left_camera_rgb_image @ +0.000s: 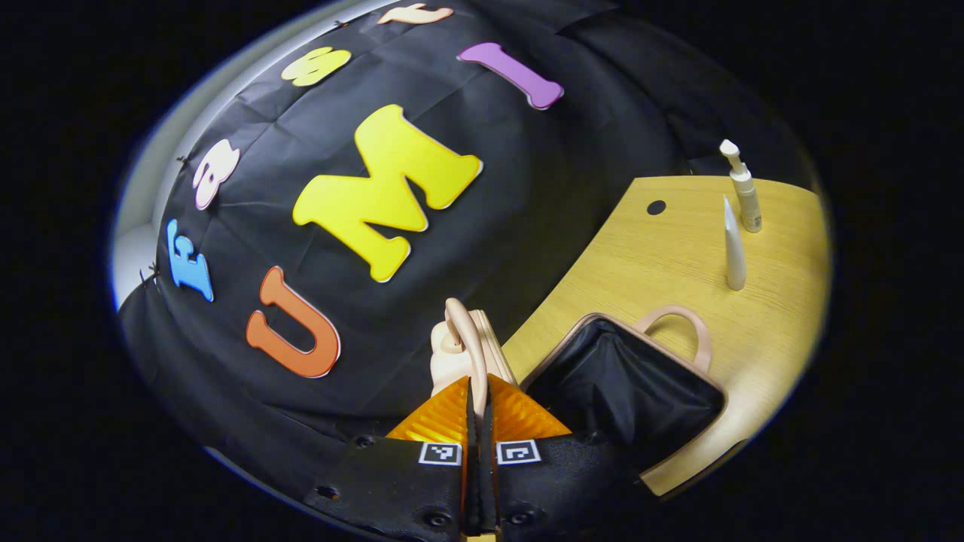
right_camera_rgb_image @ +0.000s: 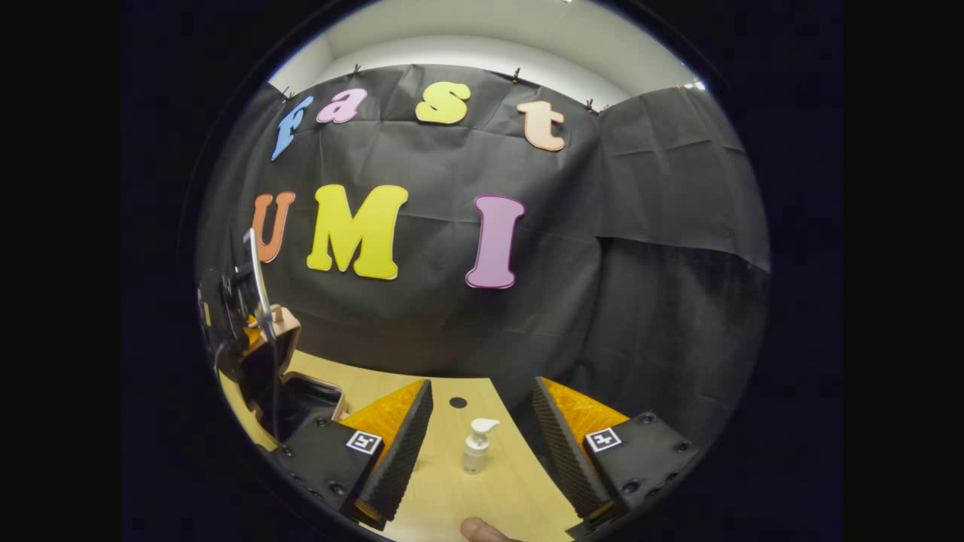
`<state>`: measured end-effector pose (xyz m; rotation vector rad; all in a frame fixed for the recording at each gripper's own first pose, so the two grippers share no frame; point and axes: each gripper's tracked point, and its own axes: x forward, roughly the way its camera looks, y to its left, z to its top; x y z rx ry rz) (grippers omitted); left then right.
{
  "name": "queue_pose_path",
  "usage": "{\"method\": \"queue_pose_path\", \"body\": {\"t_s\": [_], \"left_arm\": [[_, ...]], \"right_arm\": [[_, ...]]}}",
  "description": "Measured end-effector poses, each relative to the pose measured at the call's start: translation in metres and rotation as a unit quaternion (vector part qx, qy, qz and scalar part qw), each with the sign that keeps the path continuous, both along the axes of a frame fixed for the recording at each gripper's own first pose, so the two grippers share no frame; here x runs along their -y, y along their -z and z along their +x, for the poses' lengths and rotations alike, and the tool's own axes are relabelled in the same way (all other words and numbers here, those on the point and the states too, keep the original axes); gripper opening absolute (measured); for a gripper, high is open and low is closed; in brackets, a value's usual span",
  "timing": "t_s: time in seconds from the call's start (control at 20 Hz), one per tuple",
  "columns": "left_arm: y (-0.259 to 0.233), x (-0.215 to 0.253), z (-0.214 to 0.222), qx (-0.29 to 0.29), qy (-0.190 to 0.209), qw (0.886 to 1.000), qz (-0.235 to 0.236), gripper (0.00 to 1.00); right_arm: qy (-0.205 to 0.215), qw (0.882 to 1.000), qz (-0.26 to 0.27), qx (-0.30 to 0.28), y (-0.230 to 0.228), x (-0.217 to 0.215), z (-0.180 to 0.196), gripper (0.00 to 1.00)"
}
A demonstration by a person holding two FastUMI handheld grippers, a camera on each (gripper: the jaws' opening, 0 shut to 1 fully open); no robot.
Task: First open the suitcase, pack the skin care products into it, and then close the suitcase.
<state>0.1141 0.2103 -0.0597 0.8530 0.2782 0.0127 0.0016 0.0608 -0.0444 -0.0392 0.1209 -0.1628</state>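
Observation:
In the left gripper view my left gripper [left_camera_rgb_image: 478, 385] is shut on the raised beige lid [left_camera_rgb_image: 458, 342] of the small suitcase. The base [left_camera_rgb_image: 629, 388] lies open on the wooden table, showing black lining and a beige handle [left_camera_rgb_image: 689, 324]. Beyond it stand a white pump bottle [left_camera_rgb_image: 744, 188] and a white tube [left_camera_rgb_image: 734, 252]. In the right gripper view my right gripper [right_camera_rgb_image: 482, 385] is open, low over the table. The pump bottle [right_camera_rgb_image: 476, 446] stands upright ahead, between its fingers and untouched. The left gripper [right_camera_rgb_image: 235, 312] holds the lid [right_camera_rgb_image: 282, 325] up at the far left.
The wooden table [right_camera_rgb_image: 444, 489] has a small dark hole [right_camera_rgb_image: 458, 403] near the black cloth wall behind it. A small rounded beige tip [right_camera_rgb_image: 482, 531] shows at the bottom edge of the right gripper view; what it is I cannot tell.

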Motion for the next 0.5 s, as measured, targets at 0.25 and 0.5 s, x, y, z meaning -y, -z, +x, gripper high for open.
{"method": "queue_pose_path", "body": {"t_s": [0.25, 0.5], "left_arm": [[-0.013, -0.096, -0.007, 0.000, -0.048, 0.997, -0.057, 0.03], [0.007, -0.166, -0.006, 0.003, -0.028, 0.993, -0.114, 0.03]], "right_arm": [[-0.017, 1.000, -0.016, 0.010, -0.007, -0.046, 0.000, 0.80], [-0.029, 0.999, -0.032, 0.003, -0.009, -0.067, 0.002, 0.80]]}}
